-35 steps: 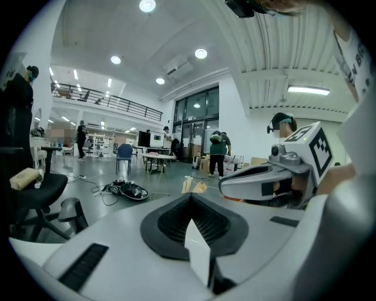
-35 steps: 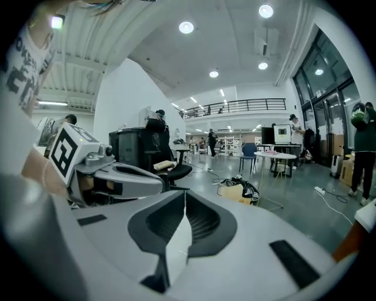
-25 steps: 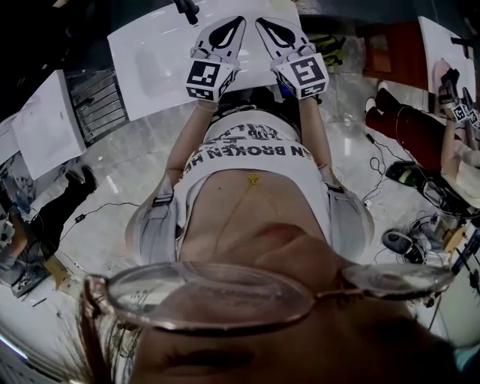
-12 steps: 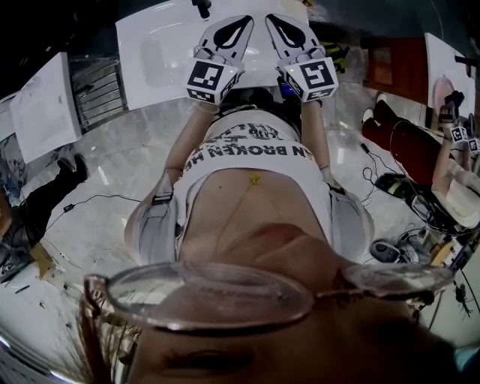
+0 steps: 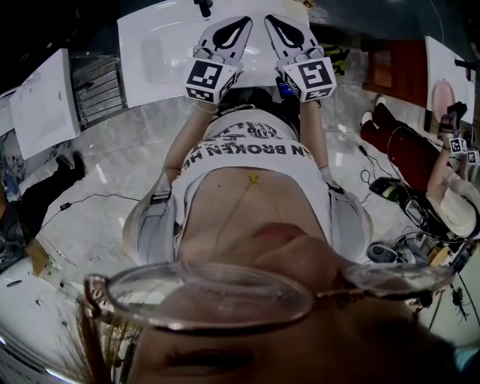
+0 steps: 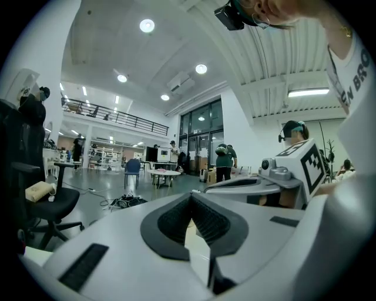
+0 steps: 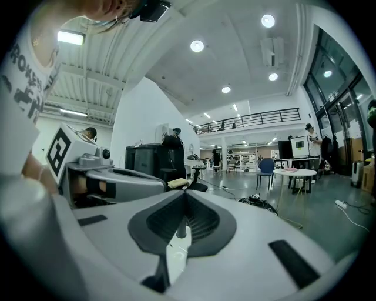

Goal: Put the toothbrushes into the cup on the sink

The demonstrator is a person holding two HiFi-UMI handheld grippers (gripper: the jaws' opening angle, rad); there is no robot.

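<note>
1. Both tools are found slightly farther over the near edge of the white rectangular sink (image 5: 150,45) than a second ago; little else is changed.
2. The left grey two-jaw gripper (image 5: 244,19) is seen with its jaws together and nothing between them. The right grey two-jaw gripper (image 5: 271,18) is likewise closed and empty.
3. No toothbrushes and no cup are shown in any view, so no progress can be confirmed. Whether the task is unstarted or already finished cannot be told.
4. Only a dark tap (image 5: 202,7) is made out at the sink's far edge, near the left gripper. Where the toothbrushes lie relative to either gripper cannot be told.
</note>
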